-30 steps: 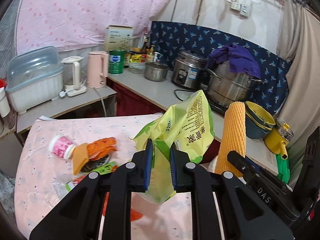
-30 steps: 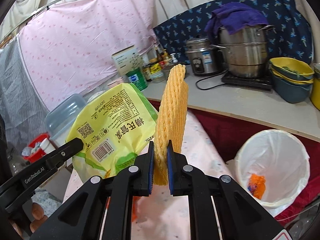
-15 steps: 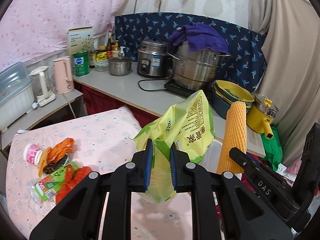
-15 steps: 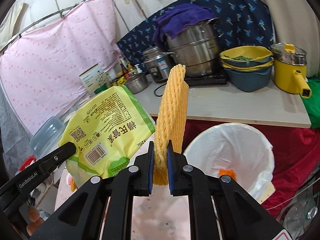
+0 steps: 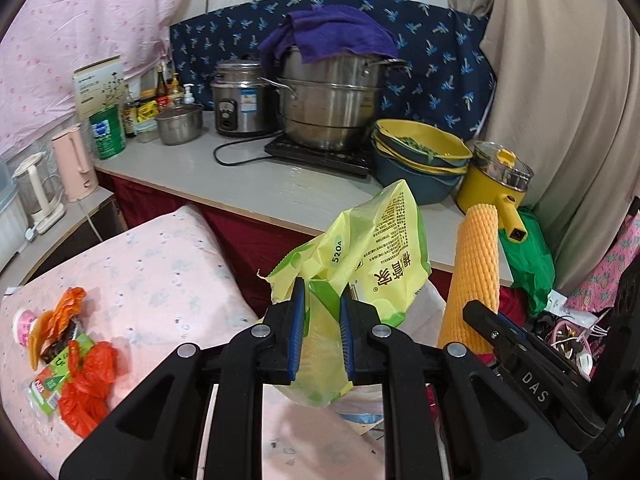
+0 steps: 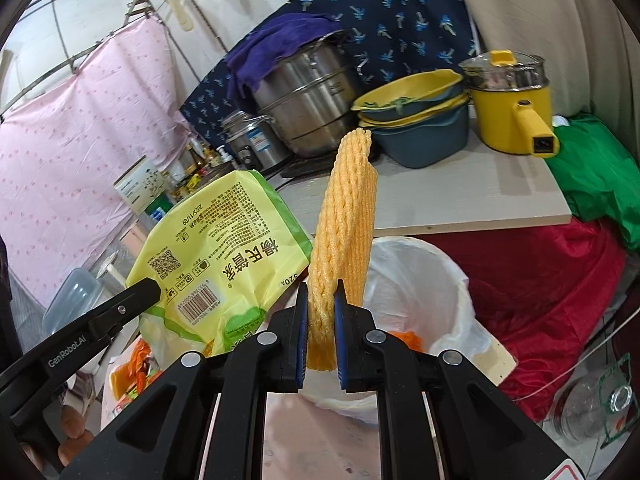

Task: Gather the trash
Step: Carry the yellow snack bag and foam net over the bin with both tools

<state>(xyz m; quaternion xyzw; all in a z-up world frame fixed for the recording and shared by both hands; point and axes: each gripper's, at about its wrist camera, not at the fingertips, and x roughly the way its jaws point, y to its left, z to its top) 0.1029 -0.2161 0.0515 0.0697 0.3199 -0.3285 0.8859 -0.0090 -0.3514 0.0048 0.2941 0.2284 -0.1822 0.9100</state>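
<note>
Left gripper (image 5: 320,334), in my left hand: jaws closed on a yellow-green snack bag (image 5: 360,264), which stands up crumpled from the pads, printed side toward my right tool.

Right gripper (image 6: 322,334), in my right hand: jaws pinched on the lower end of an orange foam net sleeve (image 6: 344,224), which rises upright above the fingers, just beside the bag.

Items, left to right:
- Pink tablecloth (image 5: 160,272), with a heap of loose litter at its left edge: a small pink cup (image 5: 22,322), orange wrappers (image 5: 70,300), a red plastic bag (image 5: 86,384).
- Counter (image 5: 256,184) behind, carrying a pink kettle (image 5: 74,160), a green tin (image 5: 106,132), a rice cooker (image 5: 238,98), a steel steamer pot (image 5: 332,112) under a purple cloth (image 5: 328,32), stacked yellow and blue basins (image 6: 420,120), and a yellow pot (image 6: 512,108).
- Waste bin with white liner (image 6: 416,280), directly beyond the foam sleeve in the right wrist view; an orange scrap (image 6: 404,338) lies inside.
- Green bag (image 6: 596,176) at the counter's right end, above red fabric (image 6: 540,292).
</note>
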